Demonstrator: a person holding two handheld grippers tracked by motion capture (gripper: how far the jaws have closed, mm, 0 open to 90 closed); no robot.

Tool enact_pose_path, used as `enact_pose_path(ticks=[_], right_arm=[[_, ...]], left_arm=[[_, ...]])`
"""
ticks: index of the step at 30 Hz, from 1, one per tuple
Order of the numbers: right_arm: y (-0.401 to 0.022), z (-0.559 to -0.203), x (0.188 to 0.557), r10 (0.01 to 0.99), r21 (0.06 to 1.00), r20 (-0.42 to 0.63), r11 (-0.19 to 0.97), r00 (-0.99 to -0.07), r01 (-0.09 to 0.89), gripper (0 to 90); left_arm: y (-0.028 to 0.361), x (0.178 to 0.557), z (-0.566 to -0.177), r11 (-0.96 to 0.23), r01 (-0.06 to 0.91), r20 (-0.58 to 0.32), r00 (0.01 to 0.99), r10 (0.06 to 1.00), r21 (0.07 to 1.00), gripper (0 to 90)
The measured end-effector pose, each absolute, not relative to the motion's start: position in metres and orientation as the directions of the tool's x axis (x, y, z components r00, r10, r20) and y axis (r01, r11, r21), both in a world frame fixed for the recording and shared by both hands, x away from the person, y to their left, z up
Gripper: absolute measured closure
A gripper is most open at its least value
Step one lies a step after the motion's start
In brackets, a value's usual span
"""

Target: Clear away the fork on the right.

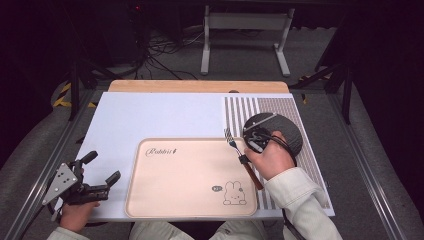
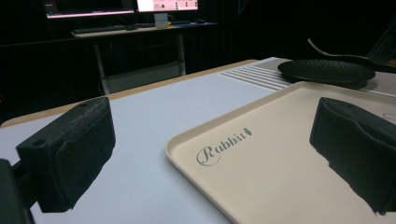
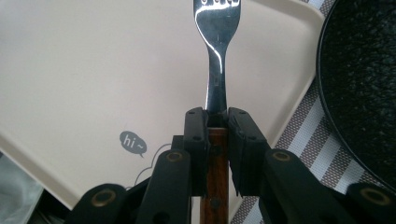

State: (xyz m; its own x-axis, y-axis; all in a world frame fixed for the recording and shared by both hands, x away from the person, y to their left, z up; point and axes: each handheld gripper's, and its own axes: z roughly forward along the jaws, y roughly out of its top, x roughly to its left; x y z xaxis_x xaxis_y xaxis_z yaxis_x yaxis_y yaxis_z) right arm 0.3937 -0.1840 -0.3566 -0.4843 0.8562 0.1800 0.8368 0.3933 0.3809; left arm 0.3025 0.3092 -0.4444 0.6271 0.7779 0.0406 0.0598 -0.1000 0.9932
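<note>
We have the fork (image 3: 217,56) clamped in our right gripper (image 3: 217,123), whose fingers (image 3: 195,140) are closed tight on it just where the wooden handle meets the steel neck. The fork hangs over the right rim of the beige tray (image 1: 150,200), near that tray's far right corner, with the tines pointing toward the far edge of the bench (image 1: 150,112) and the handle running back under our hand. Beside it, on the striped mat (image 1: 240,107) toward the right edge of the bench, sits the black plate (image 1: 290,132).

We judge the fork to be light and stiff, nothing that would bend or break. The polished steel is probably slippery, so the wooden handle is the better place to grip, and our hold at the joint should keep it from swivelling.

Our left gripper (image 1: 97,175) rests at the near left corner of the bench, its fingers (image 2: 70,149) spread wide apart with nothing between them.
</note>
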Motion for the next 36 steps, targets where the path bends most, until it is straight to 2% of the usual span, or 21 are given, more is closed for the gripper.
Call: enact_pose_path(ticks=[18,36], right_arm=[[-0.176,-0.387,0.4,0.885,0.346,0.169,0.359,-0.434,0.867,78.8],[-0.168,-0.408,0.398,0.88,0.3,0.189,0.371,-0.436,0.879,78.8]], left_arm=[[0.309,0.303,-0.444,-0.102,0.059,0.043,0.627,0.778,0.993,0.7],[0.31,0.303,-0.444,-0.102,0.06,0.042,0.625,0.779,0.993,0.7]])
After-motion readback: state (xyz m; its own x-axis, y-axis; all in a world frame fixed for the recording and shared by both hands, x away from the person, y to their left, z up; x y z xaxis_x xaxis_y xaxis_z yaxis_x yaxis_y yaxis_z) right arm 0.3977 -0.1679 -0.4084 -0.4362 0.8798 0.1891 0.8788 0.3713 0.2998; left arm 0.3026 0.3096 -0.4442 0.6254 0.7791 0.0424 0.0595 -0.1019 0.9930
